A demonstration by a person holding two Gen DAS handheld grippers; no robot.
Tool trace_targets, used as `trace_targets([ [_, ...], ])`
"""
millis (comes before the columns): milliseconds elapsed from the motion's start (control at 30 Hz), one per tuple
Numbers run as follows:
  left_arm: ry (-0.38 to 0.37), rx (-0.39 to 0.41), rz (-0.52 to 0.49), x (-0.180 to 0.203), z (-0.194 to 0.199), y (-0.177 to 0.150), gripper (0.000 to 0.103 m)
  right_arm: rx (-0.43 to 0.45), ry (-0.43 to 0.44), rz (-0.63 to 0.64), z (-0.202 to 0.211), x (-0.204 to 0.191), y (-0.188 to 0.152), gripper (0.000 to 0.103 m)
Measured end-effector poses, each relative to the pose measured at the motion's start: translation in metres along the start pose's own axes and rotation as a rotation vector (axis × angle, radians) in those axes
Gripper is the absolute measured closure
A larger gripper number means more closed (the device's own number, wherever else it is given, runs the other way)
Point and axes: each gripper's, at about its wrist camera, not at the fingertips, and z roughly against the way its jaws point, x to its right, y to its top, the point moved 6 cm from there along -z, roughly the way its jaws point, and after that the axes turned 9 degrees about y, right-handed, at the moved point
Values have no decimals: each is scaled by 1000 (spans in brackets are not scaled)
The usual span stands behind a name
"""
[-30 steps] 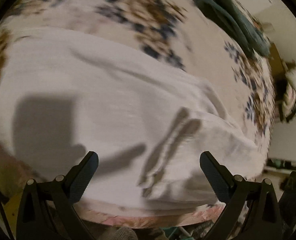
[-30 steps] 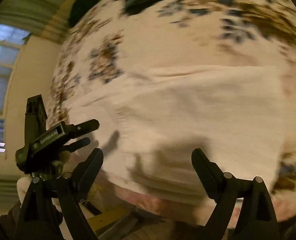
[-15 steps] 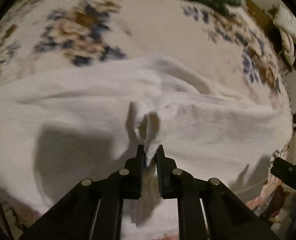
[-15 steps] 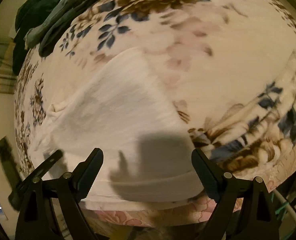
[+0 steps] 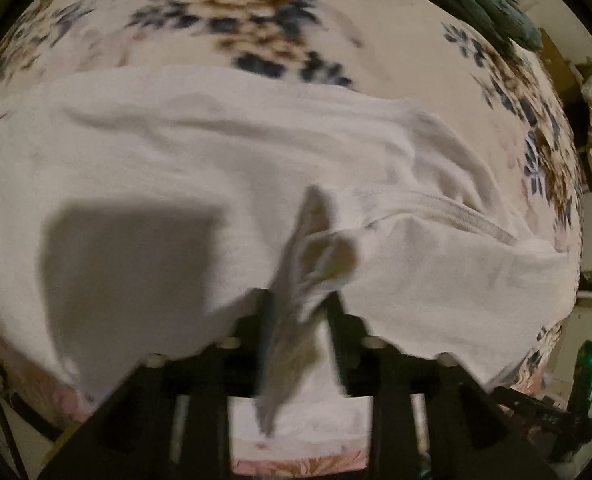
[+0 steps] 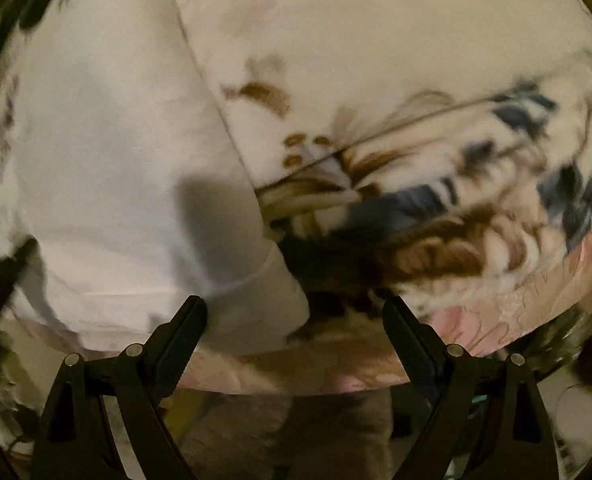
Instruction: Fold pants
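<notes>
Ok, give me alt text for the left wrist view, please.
The left tongs, opening, have a bunched fold of the white pants between their fingers. The pants lie spread across a floral blanket, with dark green clothing at the far edge.

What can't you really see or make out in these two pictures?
- Left wrist view: the left gripper fingertips, blurred and wrapped in a bunch of the white pants as the jaws open.
- Right wrist view: the pants' far end, cut off by the frame edge; the floral blanket smeared by motion.
- Both views: the person's hands, outside the frame.

Left gripper (image 5: 297, 312) jaws opening, bunched fold of white pants (image 5: 216, 168) between them.
</notes>
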Motion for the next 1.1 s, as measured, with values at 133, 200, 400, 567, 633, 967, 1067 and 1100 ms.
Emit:
trace_targets([
  [133,-36,44,-1,-15,28,-11,66,53,80,16,28,-11,-3,11],
  [200,-41,48,-31,-14,28,-17,56,-30,6,69,15,-15,-9,11],
  [400,62,-8,-68,-3,-14,-21,56,-29,-118,69,-25,0,8,11],
  [567,-3,-19,-16,-21,-14,-26,54,-36,-111,28,-19,5,6,11],
  [633,-41,0,24,-24,-4,-25,55,-39,-64,20,-10,-6,2,11],
  [967,-327,186,699,-172,32,-62,7,85,170,187,36,-140,14,10],
  [1067,-368,236,881,-205,21,-69,7,55,174,254,16,-183,19,10],
  [1100,-370,256,939,-219,18,-71,7,42,185,284,10,-194,15,10],
])
